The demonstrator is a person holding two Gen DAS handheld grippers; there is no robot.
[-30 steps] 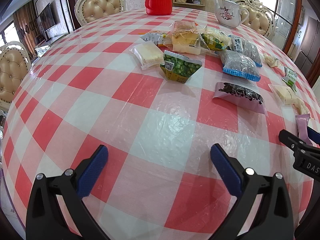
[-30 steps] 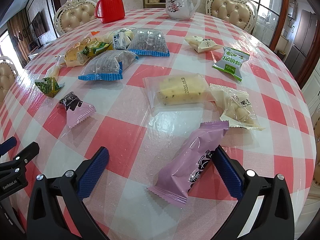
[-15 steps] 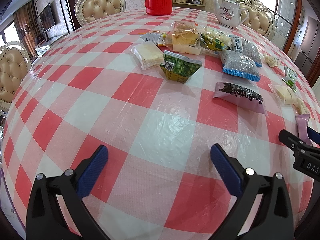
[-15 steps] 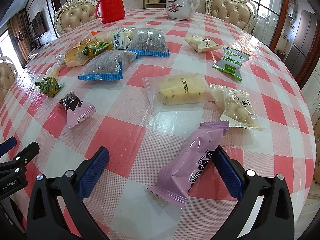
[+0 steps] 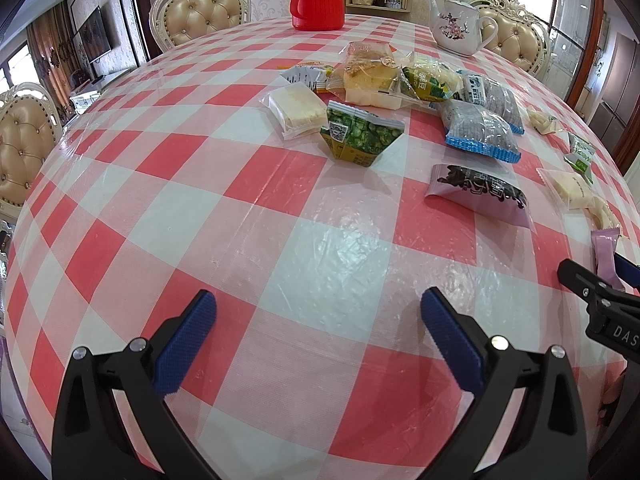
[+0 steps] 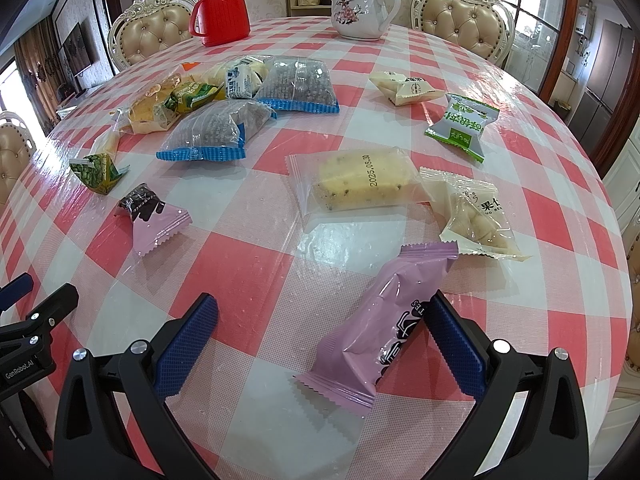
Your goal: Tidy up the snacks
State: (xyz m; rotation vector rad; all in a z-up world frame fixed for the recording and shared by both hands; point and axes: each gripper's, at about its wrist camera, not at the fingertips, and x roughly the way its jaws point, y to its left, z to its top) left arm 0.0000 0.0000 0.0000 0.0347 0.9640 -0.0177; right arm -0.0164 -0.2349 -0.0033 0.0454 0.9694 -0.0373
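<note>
Several wrapped snacks lie on a red-and-white checked tablecloth (image 5: 280,208). My left gripper (image 5: 318,320) is open over bare cloth near the front edge, with nothing between its fingers. A green pea packet (image 5: 360,138), a pale cake packet (image 5: 296,110) and a pink-and-black packet (image 5: 478,194) lie farther in. My right gripper (image 6: 326,322) is open, and a long purple snack bar (image 6: 390,320) lies on the cloth between its fingers, against the right finger (image 6: 452,340). Beyond it lie a clear-wrapped cake (image 6: 362,184) and a packet of pale sweets (image 6: 474,216).
A red thermos (image 6: 222,8) and a white flowered teapot (image 6: 360,6) stand at the table's far side. Blue-edged bags (image 6: 296,84) and more packets cluster mid-table. Padded chairs (image 5: 202,14) ring the table. The left gripper's tip (image 6: 36,316) shows at the left edge of the right wrist view.
</note>
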